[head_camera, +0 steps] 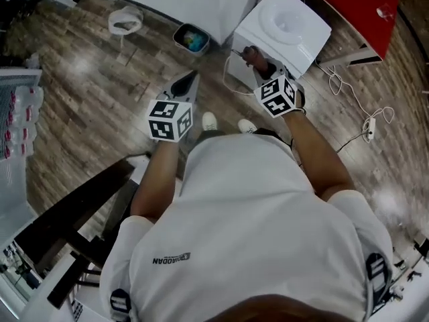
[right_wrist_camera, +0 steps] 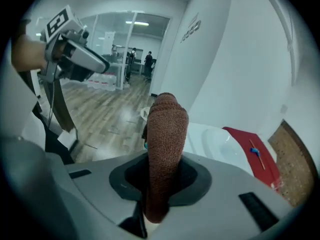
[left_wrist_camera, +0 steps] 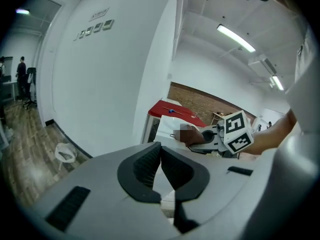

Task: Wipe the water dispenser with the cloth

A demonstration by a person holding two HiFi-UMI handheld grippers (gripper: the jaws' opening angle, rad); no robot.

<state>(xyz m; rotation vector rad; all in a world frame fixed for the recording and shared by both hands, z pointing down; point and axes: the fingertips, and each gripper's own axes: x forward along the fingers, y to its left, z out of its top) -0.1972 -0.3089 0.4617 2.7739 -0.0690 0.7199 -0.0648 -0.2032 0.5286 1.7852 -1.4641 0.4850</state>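
Observation:
The white water dispenser (head_camera: 291, 25) stands against the wall, seen from above with its round top recess. My right gripper (head_camera: 252, 59) is shut on a folded brown cloth (head_camera: 251, 52), which is at the dispenser's front left edge. In the right gripper view the cloth (right_wrist_camera: 165, 129) stands up between the jaws, with the dispenser's top (right_wrist_camera: 222, 144) just behind it. My left gripper (head_camera: 188, 80) hangs in the air to the left, away from the dispenser, shut with nothing in it. The left gripper view shows its pads (left_wrist_camera: 147, 166) pressed together.
A red table (head_camera: 358, 5) stands right of the dispenser, with cables (head_camera: 348, 96) trailing on the wooden floor. A small bin (head_camera: 191, 37) and a white ring-shaped object (head_camera: 125, 21) sit by the wall. Bottled water packs (head_camera: 17, 116) and a dark bench (head_camera: 74, 213) are at the left.

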